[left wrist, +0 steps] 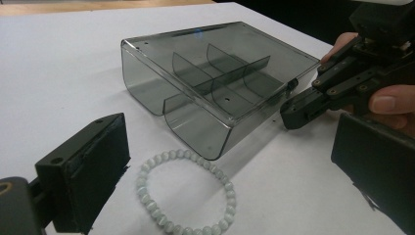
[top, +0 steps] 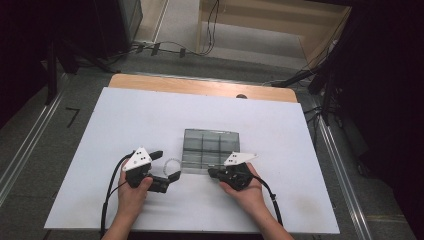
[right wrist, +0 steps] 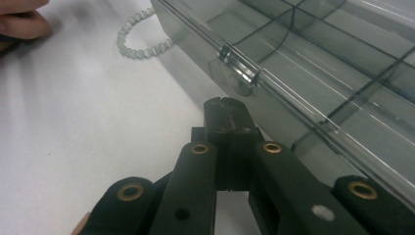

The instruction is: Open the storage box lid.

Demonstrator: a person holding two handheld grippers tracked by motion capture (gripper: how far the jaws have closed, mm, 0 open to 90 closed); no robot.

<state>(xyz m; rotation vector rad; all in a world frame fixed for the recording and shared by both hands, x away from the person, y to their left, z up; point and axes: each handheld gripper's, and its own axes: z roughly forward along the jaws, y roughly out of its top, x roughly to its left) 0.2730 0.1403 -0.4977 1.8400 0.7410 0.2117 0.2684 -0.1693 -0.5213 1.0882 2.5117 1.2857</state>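
A smoky clear plastic box with inner dividers lies shut on the white table. A pale bead bracelet lies just left of its near corner. My left gripper stands open, its jaws either side of the bracelet without touching it. My right gripper is shut with nothing in it. Its tips sit low on the table, just short of the box's front latch. In the left gripper view the right gripper reaches toward the box.
The wooden table edge runs along the far side. Cables lie on the floor beyond it. White table surface stretches left of and behind the box.
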